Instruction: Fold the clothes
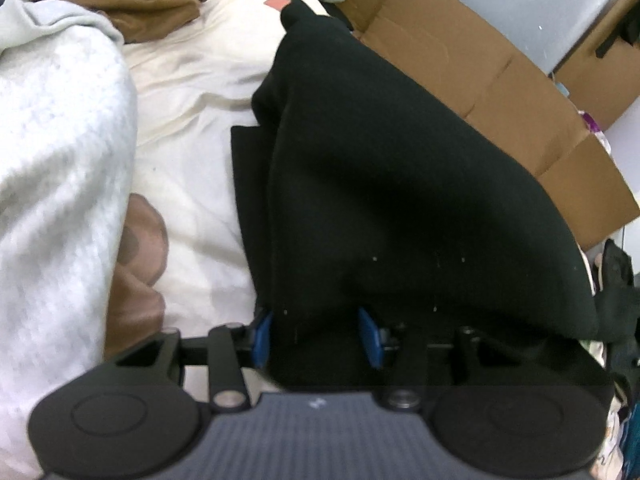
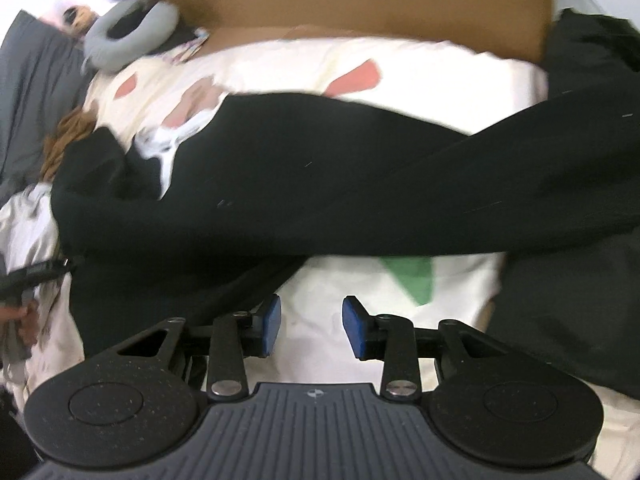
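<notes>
A black garment [image 1: 384, 168] lies bunched on the cream bed sheet [image 1: 192, 128] and rises toward my left gripper [image 1: 317, 336]. Its blue pads [image 1: 262, 336] stand wide apart, and black cloth fills the gap between them and drapes over the fingertips. In the right wrist view the same black garment [image 2: 320, 184] stretches across the bed from left to right. My right gripper [image 2: 311, 320] hovers just in front of it over bare sheet [image 2: 360, 280], open with nothing between its pads [image 2: 273, 320].
A pale grey garment [image 1: 60, 168] fills the left and a brown one [image 1: 132, 0] lies at the back. Flattened cardboard [image 1: 500, 88] borders the bed's far side. A grey neck pillow [image 2: 128, 36] sits at the back left. A hand [image 2: 20, 316] shows at the left edge.
</notes>
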